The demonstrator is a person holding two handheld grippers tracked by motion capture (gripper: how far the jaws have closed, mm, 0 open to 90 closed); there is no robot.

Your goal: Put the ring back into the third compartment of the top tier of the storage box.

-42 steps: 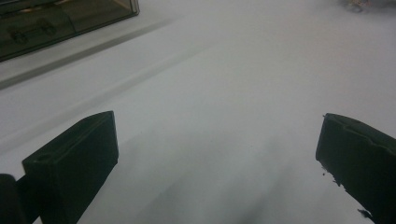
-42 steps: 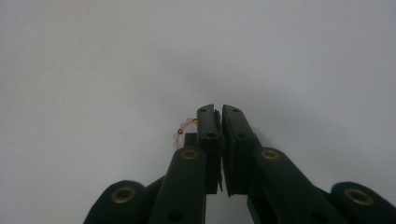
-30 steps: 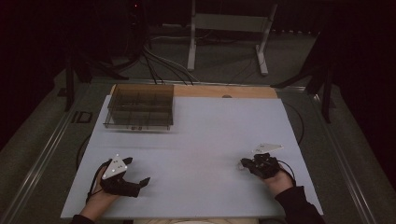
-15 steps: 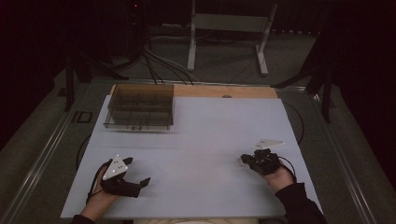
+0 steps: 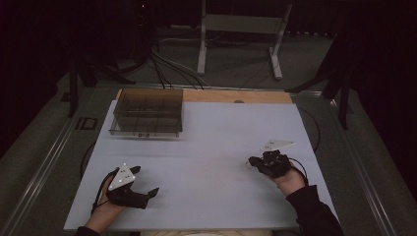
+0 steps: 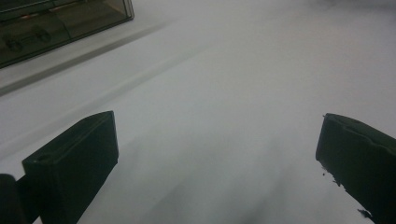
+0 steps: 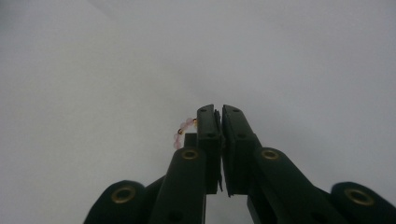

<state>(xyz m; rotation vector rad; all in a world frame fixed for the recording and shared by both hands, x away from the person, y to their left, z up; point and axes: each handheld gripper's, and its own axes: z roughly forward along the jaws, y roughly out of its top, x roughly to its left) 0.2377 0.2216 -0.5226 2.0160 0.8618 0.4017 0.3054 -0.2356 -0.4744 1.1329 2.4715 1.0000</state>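
From the high view, two grippers work one white table [image 5: 206, 162]; the left gripper [image 5: 145, 183] sits low near the front left corner, its two jaws spread wide with nothing between them, a grey three-cornered plate on top; the right gripper [image 5: 252, 162] hangs above the right side of the board, jaws pinched together and pointing left, one person's hand and dark sleeve behind it. One clear compartment box [image 5: 147, 117] stands at the far left of the table, well apart from both grippers; its dividers show, though what lies inside is too dim to tell; one strip of bare wood runs along the far edge behind it.

On to the left gripper view: two black jaws stand far apart over the plain white surface, released, gripping nothing; one corner of the compartment box [image 6: 60, 23] shows at the upper left, well ahead of the jaws.

Now the right gripper view: the right gripper [image 7: 219, 114] is clenched, its two jaws pressed pad to pad; one short strand of pink beads [image 7: 183, 130] with a gold bead or two curls out on the left side of the tips, caught between them and lifted over the white surface; the exact bead count is too small to tell.
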